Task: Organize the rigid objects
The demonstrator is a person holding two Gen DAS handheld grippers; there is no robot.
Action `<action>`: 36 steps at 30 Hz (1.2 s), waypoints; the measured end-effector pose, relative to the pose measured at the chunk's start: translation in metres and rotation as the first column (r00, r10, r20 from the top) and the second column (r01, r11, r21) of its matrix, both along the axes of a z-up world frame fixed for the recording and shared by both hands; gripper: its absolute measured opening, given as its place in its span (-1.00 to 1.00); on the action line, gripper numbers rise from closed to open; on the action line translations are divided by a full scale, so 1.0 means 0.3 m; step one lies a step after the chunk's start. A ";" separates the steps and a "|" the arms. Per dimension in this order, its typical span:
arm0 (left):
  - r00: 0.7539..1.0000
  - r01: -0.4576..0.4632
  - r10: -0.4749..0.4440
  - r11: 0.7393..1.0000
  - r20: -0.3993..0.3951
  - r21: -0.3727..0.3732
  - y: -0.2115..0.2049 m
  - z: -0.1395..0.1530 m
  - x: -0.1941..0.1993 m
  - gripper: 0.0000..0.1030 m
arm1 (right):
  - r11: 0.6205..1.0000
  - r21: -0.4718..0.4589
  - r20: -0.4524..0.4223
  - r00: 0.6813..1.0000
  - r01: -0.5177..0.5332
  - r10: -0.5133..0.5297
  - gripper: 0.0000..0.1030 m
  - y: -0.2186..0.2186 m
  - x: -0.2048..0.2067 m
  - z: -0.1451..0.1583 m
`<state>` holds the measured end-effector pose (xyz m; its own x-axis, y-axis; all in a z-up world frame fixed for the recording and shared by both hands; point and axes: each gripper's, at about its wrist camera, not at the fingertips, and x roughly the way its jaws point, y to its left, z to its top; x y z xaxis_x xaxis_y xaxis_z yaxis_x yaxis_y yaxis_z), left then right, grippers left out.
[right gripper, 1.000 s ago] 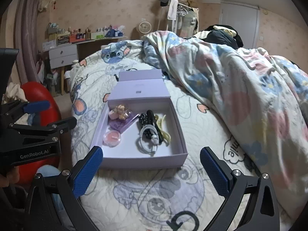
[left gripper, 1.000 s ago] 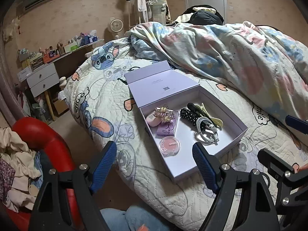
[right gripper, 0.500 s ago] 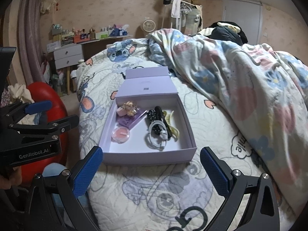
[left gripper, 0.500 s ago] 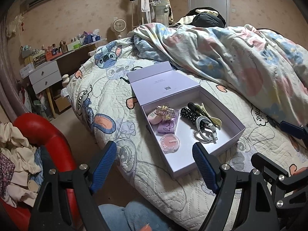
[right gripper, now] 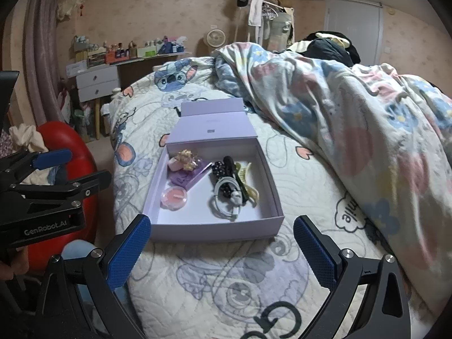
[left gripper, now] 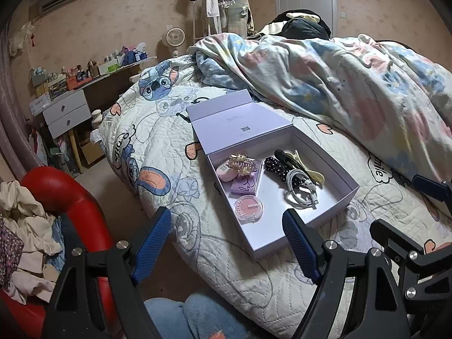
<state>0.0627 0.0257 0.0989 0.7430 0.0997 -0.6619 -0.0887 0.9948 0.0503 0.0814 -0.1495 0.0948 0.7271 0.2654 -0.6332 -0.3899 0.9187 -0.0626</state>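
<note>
An open lilac box (left gripper: 336,212) (right gripper: 214,230) lies on the bed with its lid (left gripper: 240,124) folded back. Inside are a round pink compact (left gripper: 248,208) (right gripper: 174,197), a purple card (left gripper: 245,185), a gold hair claw (left gripper: 240,164) (right gripper: 188,159), a black dotted hair band (left gripper: 278,168), a coiled white cable (left gripper: 299,188) (right gripper: 226,197) and a pale yellow clip (right gripper: 247,182). My left gripper (left gripper: 230,245) is open and empty at the box's near corner. My right gripper (right gripper: 223,254) is open and empty, just in front of the box.
A rumpled flowered duvet (left gripper: 339,79) covers the bed's right side. A red ball chair with clothes (left gripper: 70,197) stands left of the bed. A cluttered desk with white drawers (left gripper: 66,113) lines the far wall. The bed's edge falls away left of the box.
Both grippers have drawn back and risen slightly, so the box looks a little farther off. Nothing in the box has moved, and both grippers stay open.
</note>
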 end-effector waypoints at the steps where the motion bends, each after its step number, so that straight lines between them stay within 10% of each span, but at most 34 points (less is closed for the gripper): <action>1: 1.000 0.003 -0.003 1.000 -0.002 0.000 -0.001 0.000 -0.001 0.57 | 1.000 -0.001 0.001 1.000 0.002 -0.002 0.99 -0.002 0.000 0.000; 36: 1.000 0.024 -0.024 1.000 -0.006 -0.009 -0.002 0.015 -0.018 0.57 | 1.000 -0.009 -0.005 1.000 0.010 -0.010 0.99 -0.013 -0.010 0.001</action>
<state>0.0573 0.0251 0.1034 0.7407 0.0754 -0.6676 -0.0641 0.9971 0.0414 0.0783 -0.1534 0.0949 0.7267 0.2525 -0.6389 -0.3811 0.9220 -0.0690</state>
